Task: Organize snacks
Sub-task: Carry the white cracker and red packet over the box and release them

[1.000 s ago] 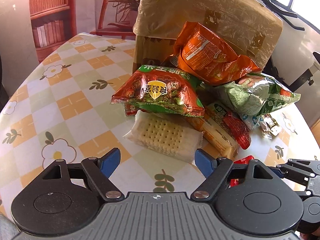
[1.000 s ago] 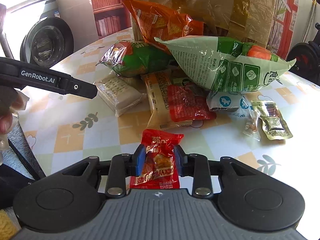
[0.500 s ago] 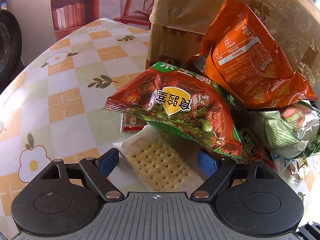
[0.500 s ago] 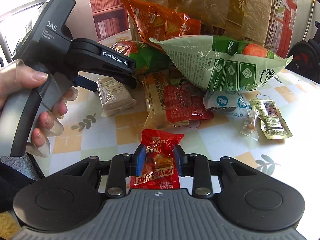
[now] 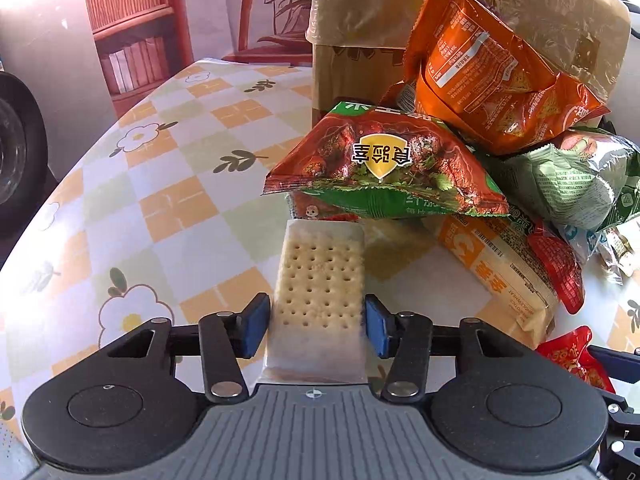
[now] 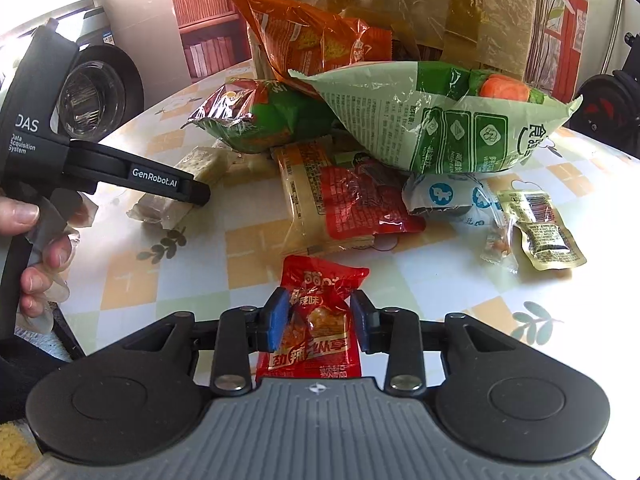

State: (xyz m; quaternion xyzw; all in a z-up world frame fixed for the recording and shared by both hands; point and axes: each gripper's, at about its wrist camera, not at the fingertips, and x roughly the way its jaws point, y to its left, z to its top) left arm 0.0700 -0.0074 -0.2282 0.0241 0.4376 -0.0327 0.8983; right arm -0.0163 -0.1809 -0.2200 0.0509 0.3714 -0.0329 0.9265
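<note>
My left gripper (image 5: 316, 326) is shut on a clear-wrapped cracker pack (image 5: 320, 280), its blue pads against both long sides; the pack also shows in the right wrist view (image 6: 188, 184) under the left gripper's arm (image 6: 160, 180). My right gripper (image 6: 318, 320) is shut on a small red snack packet (image 6: 316, 320), also seen at the left wrist view's lower right (image 5: 572, 356). Beyond lies a snack pile: a red-green bag (image 5: 384, 168), an orange bag (image 5: 492, 76), a pale green bag (image 6: 436, 120) and an orange-red biscuit pack (image 6: 336, 204).
A tall plastic-wrapped cardboard box (image 5: 460, 12) stands behind the pile. Small sachets (image 6: 540, 228) and a blue-white packet (image 6: 444, 196) lie to the right. The floral checked tablecloth (image 5: 168, 200) stretches to the left. A bookshelf (image 5: 132, 28) stands beyond the table edge.
My left gripper moved in over the cracker pack and closed its pads on it; the pack now lies lengthwise between them. My right gripper held still with the red packet.
</note>
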